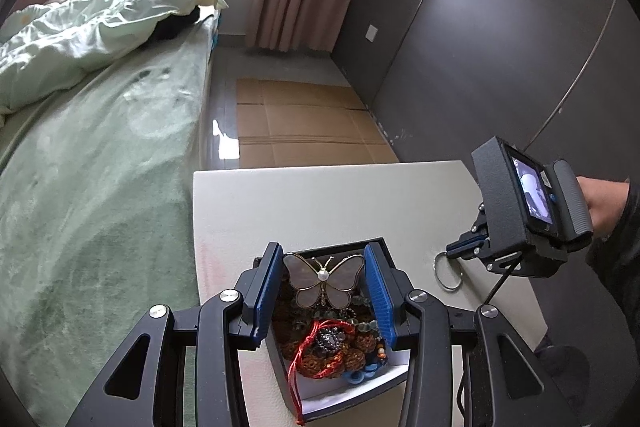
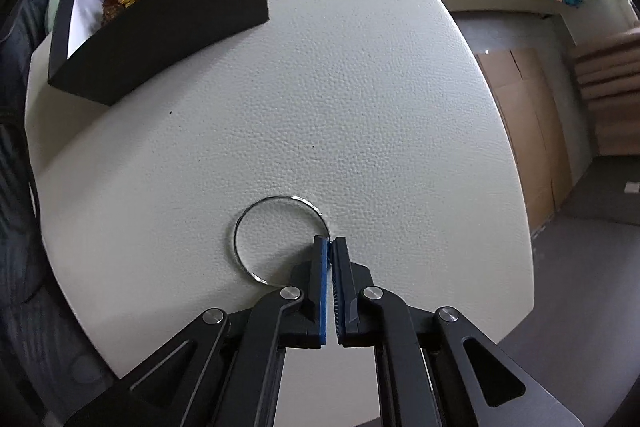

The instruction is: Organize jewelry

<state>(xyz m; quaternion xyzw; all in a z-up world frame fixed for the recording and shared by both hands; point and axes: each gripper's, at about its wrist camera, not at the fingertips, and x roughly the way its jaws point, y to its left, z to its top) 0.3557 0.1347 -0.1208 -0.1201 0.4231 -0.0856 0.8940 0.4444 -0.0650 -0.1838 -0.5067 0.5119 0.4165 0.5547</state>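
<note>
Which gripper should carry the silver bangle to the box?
Right. The right gripper is already shut on the silver bangle lying on the table; the left gripper holds the butterfly brooch over the box.

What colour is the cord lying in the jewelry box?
Red. The cord shows best in the left wrist view, draped over beads in the box.

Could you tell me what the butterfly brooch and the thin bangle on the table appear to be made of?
Butterfly brooch: gold-toned metal outline, translucent brownish wing panels, perhaps shell or enamel, and a pearl-like white bead. Bangle: thin polished silver-coloured metal, judging by its bright glints; the right gripper is shut on its rim.
</note>
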